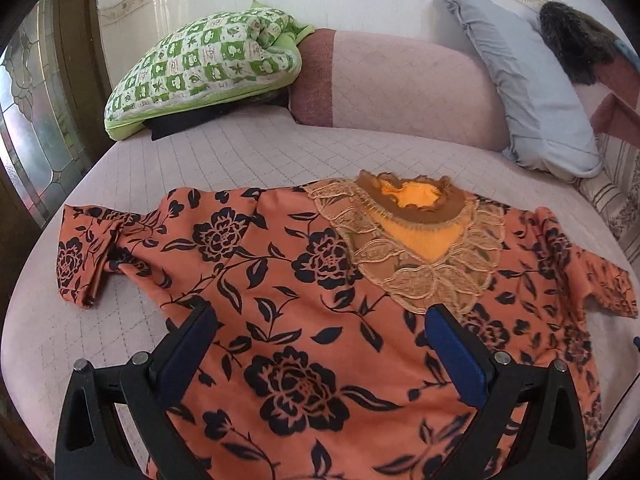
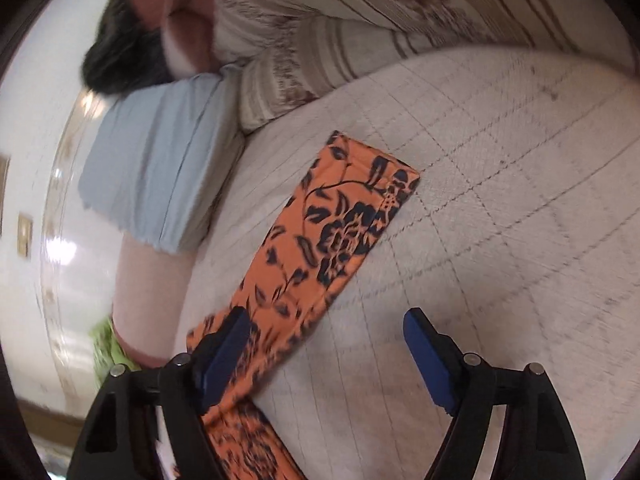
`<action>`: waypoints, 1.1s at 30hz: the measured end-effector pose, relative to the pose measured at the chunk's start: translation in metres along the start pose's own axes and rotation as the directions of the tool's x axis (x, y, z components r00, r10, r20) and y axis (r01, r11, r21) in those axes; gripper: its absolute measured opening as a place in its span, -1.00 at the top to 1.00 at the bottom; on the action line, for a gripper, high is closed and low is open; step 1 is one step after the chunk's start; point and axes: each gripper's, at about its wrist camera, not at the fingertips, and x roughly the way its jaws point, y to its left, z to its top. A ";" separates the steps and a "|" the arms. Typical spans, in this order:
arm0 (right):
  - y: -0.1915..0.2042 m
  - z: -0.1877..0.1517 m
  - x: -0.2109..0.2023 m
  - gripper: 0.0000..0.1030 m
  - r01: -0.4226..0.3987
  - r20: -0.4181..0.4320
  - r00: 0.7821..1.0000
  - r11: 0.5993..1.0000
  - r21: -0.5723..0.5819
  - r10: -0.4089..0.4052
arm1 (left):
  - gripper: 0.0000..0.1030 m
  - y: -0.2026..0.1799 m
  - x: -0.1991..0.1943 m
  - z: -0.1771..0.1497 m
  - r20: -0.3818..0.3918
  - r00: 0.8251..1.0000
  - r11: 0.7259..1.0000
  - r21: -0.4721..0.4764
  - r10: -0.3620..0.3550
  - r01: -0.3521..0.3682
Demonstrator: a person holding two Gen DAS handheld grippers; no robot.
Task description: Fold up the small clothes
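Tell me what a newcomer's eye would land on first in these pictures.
First, the orange floral top, spread flat across the pink quilted bed with its lace collar facing the pillows. Next, the green checked quilt bundled at the far left by the wall. In the right wrist view, one sleeve stretches ahead of the open right gripper.

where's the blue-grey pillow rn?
Left wrist view, upper right: blue-grey pillow leans on the pink bolster, beyond the floral top's collar.

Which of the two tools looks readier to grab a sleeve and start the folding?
The right tool, probably: it hangs open right at a sleeve of the orange floral top. The left tool is open over the top's middle, away from either sleeve.
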 end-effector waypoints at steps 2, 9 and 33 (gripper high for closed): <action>-0.003 0.008 0.015 -0.39 0.004 0.009 1.000 0.999 0.046 -0.004 | -1.00 0.002 0.012 0.001 -0.029 1.000 1.000 0.000 0.011 -0.011; 0.004 0.043 0.046 -0.05 0.082 0.093 0.992 0.993 0.090 -0.090 | -1.00 0.015 0.027 0.001 -0.046 0.998 0.999 -0.018 0.032 -0.032; 0.222 -0.088 0.047 0.89 -0.343 -0.135 0.939 0.886 -0.314 0.316 | -1.00 0.109 0.044 0.026 -0.064 0.978 0.951 -0.228 0.201 -0.210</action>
